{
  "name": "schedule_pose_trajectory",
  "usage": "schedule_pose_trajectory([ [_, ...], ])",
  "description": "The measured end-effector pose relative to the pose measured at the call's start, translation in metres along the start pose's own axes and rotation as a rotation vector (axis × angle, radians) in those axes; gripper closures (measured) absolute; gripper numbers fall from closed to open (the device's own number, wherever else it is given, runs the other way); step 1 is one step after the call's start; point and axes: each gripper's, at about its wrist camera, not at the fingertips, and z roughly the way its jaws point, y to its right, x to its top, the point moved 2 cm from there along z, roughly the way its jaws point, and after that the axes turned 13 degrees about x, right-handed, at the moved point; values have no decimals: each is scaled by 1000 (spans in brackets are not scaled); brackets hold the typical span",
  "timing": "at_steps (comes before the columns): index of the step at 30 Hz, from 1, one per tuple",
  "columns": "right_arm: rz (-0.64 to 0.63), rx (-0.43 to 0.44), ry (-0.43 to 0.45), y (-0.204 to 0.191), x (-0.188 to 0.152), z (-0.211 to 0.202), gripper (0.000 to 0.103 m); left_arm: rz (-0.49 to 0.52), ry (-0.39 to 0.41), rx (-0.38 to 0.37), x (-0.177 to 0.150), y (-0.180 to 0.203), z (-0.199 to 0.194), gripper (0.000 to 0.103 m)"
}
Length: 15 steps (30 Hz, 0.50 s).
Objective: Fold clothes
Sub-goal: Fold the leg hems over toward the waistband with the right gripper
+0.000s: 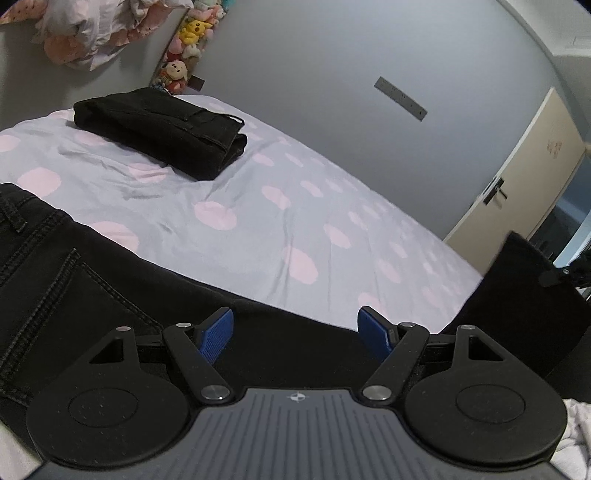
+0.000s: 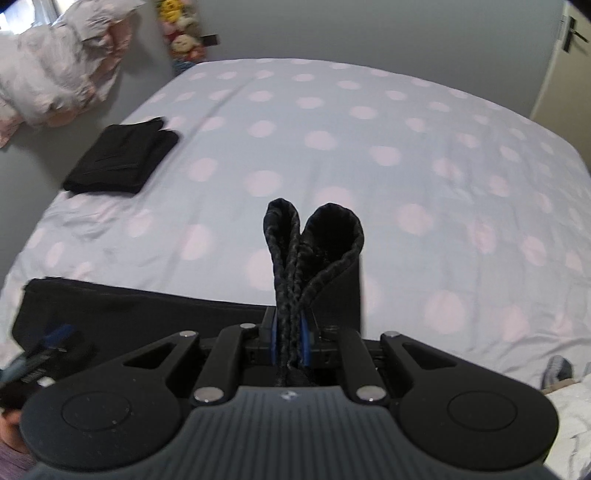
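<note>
Black jeans (image 1: 74, 280) lie across the near edge of the bed, back pocket up. My left gripper (image 1: 295, 332) is open and empty just above their middle. My right gripper (image 2: 290, 341) is shut on the leg hems of the jeans (image 2: 314, 251) and holds them up off the bed; the lifted leg end also shows at the right of the left wrist view (image 1: 524, 306). The left gripper also shows, blurred, at the lower left of the right wrist view (image 2: 48, 350).
A folded black garment (image 1: 162, 133) lies at the bed's far left, also in the right wrist view (image 2: 122, 157). The bed sheet (image 2: 369, 147) is pale grey with pink dots. A crumpled floral duvet (image 2: 59, 70), plush toys (image 1: 192, 33) and a door (image 1: 524, 173) stand beyond.
</note>
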Motion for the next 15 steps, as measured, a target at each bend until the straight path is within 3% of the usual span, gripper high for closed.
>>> schedule_pose_trajectory([
  [6, -15, 73, -56, -69, -5, 63, 89, -36, -13, -15, 2, -9, -2, 15],
  [11, 33, 146, -127, -93, -28, 132, 88, -52, -11, -18, 4, -12, -3, 15],
  [15, 49, 146, -166, -104, -53, 185, 88, -40, -25, -13, 3, -12, 4, 15],
])
